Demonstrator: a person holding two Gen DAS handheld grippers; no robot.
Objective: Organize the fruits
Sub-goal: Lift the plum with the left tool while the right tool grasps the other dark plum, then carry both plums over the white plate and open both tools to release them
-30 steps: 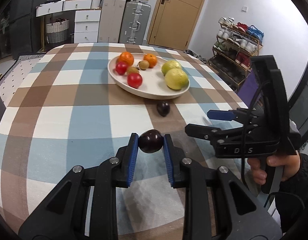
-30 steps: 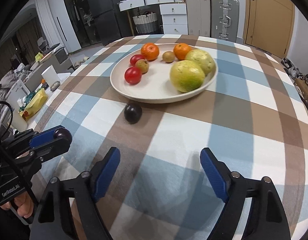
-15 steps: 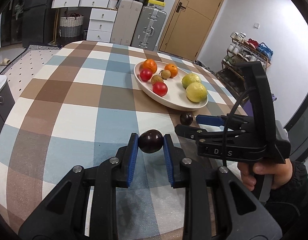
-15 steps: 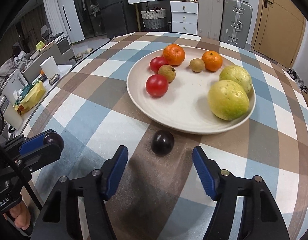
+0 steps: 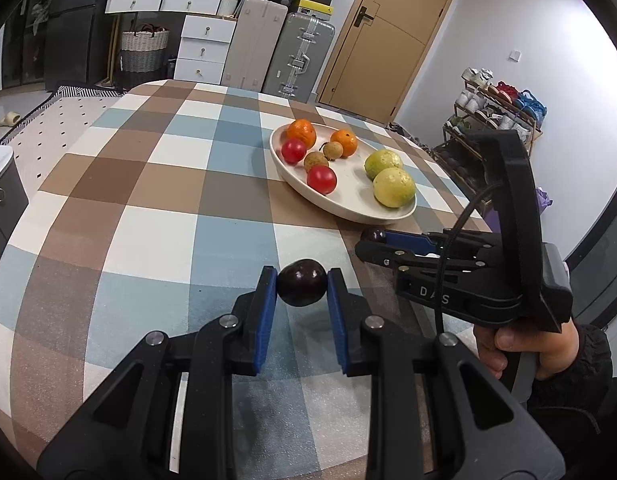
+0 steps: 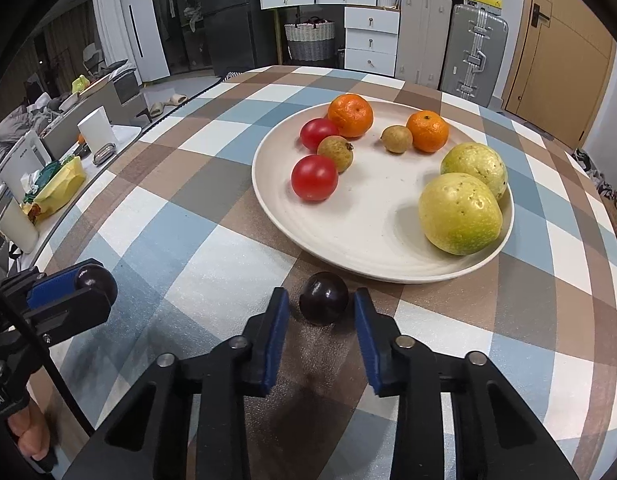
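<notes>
My left gripper (image 5: 302, 280) is shut on a dark plum (image 5: 302, 289) held above the checked tablecloth; the right wrist view shows it at the left edge (image 6: 95, 280). A second dark plum (image 6: 323, 304) lies on the cloth just in front of the white plate (image 6: 372, 270). My right gripper (image 6: 319, 300) straddles it, its jaws closing, with a thin gap still showing at each blue pad. On the plate lie two oranges (image 6: 350, 115), two red tomatoes (image 6: 314, 178), two small brown fruits (image 6: 335, 153) and two yellow-green fruits (image 6: 460, 220).
The round table's edge curves close on the left and right. A low shelf with a yellow bag (image 6: 58, 184) and white containers stands to the left. Suitcases (image 5: 304, 56), white drawers and a shoe rack (image 5: 496, 108) stand beyond the table.
My right gripper moved forward to the loose plum and narrowed its jaws from wide to nearly touching it. The left gripper kept its plum and shifted slightly.
</notes>
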